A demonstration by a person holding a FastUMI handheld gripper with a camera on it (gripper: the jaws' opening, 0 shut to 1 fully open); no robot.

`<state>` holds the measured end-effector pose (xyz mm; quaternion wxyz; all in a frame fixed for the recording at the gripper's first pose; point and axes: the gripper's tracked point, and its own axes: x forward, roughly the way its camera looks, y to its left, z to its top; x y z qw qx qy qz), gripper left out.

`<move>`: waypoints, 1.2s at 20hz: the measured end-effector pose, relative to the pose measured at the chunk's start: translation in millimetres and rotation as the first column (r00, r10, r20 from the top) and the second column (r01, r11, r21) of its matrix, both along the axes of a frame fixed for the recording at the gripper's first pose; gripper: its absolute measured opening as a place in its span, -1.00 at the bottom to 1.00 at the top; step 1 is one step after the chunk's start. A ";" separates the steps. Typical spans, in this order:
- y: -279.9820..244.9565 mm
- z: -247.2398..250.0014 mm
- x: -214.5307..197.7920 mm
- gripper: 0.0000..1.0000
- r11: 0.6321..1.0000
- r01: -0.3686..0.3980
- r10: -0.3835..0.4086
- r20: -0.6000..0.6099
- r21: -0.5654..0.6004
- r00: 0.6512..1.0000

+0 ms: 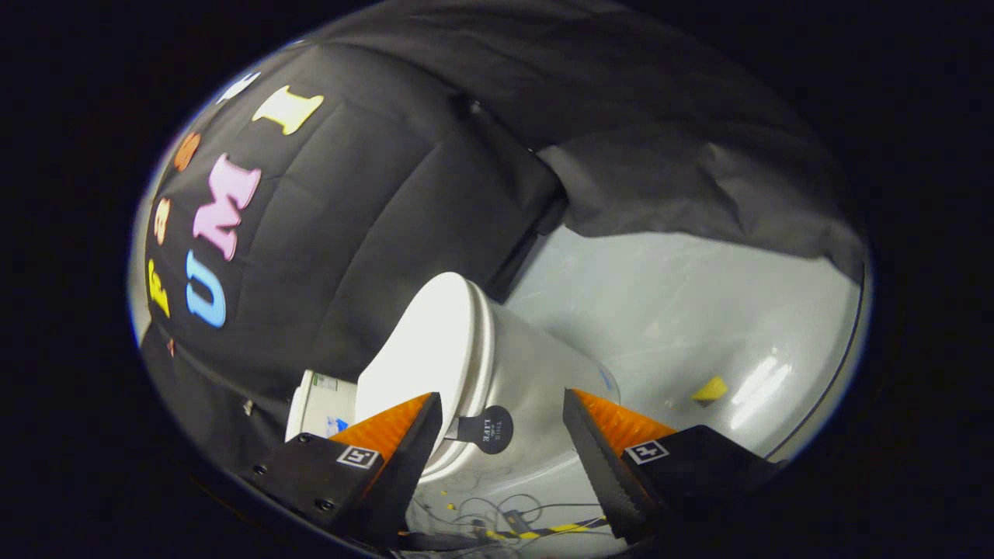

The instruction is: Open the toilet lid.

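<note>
I see the toilet [497,349] just ahead of my gripper [503,435], lid [423,349] closed, tab [485,428] between parted fingers, cables [497,516] on floor [699,310] below.

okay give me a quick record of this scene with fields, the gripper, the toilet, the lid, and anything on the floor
gripper: fingers open, holding nothing
toilet: white, view tilted, just ahead of and between the fingers
toilet lid: closed, down on the bowl
lid tab: dark round handle sticking out from the lid's front edge, between the fingers, nearer one finger, not gripped
floor: pale and glossy
cables: lying on the floor below the toilet
yellow scrap: on the floor beyond the fingers
</note>
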<state>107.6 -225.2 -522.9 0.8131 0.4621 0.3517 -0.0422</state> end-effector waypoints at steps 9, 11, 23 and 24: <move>30.0 -17.5 0.4 -0.10 0.947 0.046 -0.026 -0.068 0.319 0.997; 33.7 -21.7 4.2 -0.62 0.933 0.023 -0.001 -0.061 0.360 0.998; 51.3 37.9 -1.7 -0.89 0.978 -0.034 0.035 -0.002 0.207 0.999; 53.6 49.2 0.5 -0.89 0.983 -0.045 0.044 0.008 0.176 0.999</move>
